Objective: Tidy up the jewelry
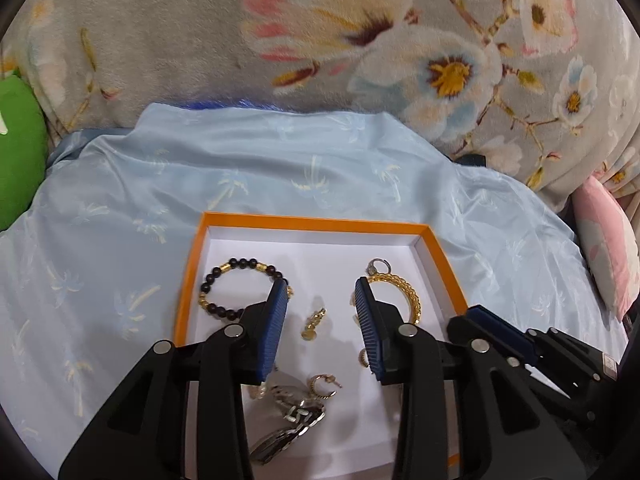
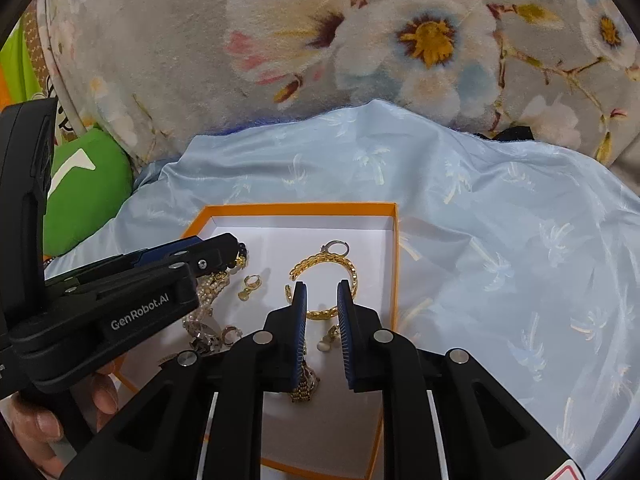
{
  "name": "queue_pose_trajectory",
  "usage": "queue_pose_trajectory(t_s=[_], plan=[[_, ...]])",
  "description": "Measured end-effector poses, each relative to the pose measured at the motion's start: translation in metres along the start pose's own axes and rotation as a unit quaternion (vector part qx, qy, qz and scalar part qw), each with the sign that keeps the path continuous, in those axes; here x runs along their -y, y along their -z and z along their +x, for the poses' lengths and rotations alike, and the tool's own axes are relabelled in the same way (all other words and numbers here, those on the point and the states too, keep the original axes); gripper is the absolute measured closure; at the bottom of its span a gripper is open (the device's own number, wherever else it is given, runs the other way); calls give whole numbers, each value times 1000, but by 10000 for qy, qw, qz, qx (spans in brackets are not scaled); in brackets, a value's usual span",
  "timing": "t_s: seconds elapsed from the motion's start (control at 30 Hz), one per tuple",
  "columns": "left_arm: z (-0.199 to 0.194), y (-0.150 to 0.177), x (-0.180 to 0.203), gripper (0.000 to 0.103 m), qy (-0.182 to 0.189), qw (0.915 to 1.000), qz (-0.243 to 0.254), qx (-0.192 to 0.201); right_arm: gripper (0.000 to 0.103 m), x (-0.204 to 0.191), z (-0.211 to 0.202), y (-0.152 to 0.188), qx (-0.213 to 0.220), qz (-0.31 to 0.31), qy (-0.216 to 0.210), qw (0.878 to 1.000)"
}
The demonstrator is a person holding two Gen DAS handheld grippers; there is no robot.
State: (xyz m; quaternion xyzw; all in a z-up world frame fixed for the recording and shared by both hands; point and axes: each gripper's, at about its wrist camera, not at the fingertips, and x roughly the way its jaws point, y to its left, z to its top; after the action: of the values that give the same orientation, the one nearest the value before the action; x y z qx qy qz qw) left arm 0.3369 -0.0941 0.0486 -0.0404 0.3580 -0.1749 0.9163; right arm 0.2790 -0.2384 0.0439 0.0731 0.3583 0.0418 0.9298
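Note:
An orange box [image 1: 312, 222] with a white inside lies on a light blue cloth. It holds a black-and-gold bead bracelet [image 1: 240, 288], a gold chain bangle [image 1: 404, 296], a silver hoop earring [image 1: 378, 266], a small gold earring [image 1: 314, 322], a gold hoop [image 1: 322, 386] and a silver watch [image 1: 292, 420]. My left gripper [image 1: 320, 292] hangs open over the small gold earring, touching nothing. My right gripper [image 2: 322, 292] stands over the box [image 2: 304, 209] near the bangle [image 2: 324, 272], its jaws a narrow gap apart and gripping nothing. A pearl earring [image 2: 322, 346] lies below them.
The light blue cloth [image 1: 120, 240] spreads around the box on a bed. A grey floral blanket [image 1: 360, 40] rises behind it. A green cushion [image 1: 16, 152] sits at the left and a pink one [image 1: 608, 248] at the right. A hand [image 2: 36, 420] holds the left gripper.

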Motion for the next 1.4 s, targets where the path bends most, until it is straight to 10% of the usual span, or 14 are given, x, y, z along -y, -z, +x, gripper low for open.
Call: queue_pose_trajectory(t_s=[0.5, 1.0, 1.4], plan=[[-102, 86, -14, 65, -297, 9993, -179, 112, 54, -40, -90, 90, 19, -180, 298, 9994], [-129, 159, -8, 33, -1074, 9940, -189, -132, 18, -35, -116, 133, 86, 216, 790, 9966], [-133, 164, 1, 25, -1545, 9879, -90, -138, 17, -45, -118, 144, -114, 46, 1082, 9941]])
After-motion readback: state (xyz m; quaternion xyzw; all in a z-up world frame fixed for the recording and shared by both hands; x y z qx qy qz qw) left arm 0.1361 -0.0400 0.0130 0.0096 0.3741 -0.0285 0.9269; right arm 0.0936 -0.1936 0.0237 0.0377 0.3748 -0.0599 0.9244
